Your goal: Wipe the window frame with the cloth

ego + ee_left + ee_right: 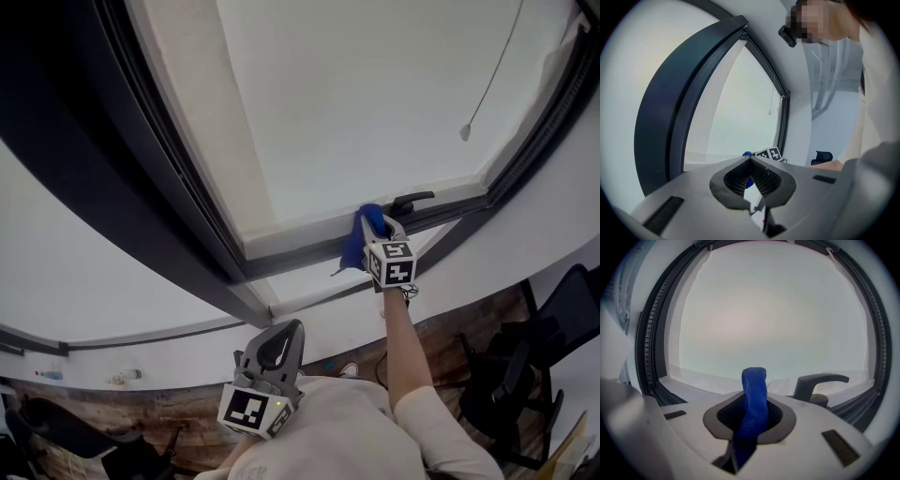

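The window frame point(309, 251) is dark grey around a pale pane, and the head view looks down along it. My right gripper point(377, 225) is shut on a blue cloth point(357, 242), which rests on the frame's lower rail just left of the black window handle point(412, 200). From the right gripper view the cloth point(753, 401) stands up out of the closed jaws, with the handle point(818, 383) close on the right. My left gripper point(291, 328) hangs back near the person's chest, shut and holding nothing. Its own view shows the frame point(670, 112) and the cloth point(747, 153) far ahead.
A thin blind cord with a small weight point(464, 132) hangs across the pane at the right. Below the white wall lies a wooden floor point(187, 398) with black office chairs point(562, 323) at the right and another dark chair point(84, 445) at the bottom left.
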Available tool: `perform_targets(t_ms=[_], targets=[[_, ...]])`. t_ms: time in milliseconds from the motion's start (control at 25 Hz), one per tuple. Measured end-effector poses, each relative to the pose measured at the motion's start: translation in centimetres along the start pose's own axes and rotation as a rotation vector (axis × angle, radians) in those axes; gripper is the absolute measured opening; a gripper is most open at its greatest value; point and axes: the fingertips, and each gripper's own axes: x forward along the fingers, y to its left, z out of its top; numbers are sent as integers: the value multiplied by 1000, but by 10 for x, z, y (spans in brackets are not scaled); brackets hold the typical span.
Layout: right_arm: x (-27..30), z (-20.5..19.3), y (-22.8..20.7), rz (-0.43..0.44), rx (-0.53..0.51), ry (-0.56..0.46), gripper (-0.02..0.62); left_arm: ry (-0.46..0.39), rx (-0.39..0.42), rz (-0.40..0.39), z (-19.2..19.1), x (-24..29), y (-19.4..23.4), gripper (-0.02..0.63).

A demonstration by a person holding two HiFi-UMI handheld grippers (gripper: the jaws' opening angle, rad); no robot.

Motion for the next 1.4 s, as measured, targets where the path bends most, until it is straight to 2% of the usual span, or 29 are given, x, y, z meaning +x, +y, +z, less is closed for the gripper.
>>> perform_targets(t_ms=[240,400,520,760,880,1120,1400], targets=[[-3,-1,-5,-35,7,5,61,-3,-2,11,1,-8,5,9],[-17,3,18,-48,-20,-7,61,6,-7,16,-1,-17,13,9],[-33,11,68,24,-23,-57,61,11,-5,18,1,-23,20,9],[-40,29,204,311,-59,-125,61,18,-2,10,0,-36,30,9],[-38,33,254,405,-81,-129,61,18,-2,27,0,-47,40,9],[-26,14,297,454,-105,-75,61,19,-5,42,-2,-63,55,9],[-13,-11,305,455,-134,-1,61,8,-9,48,2,-70,64,9]])
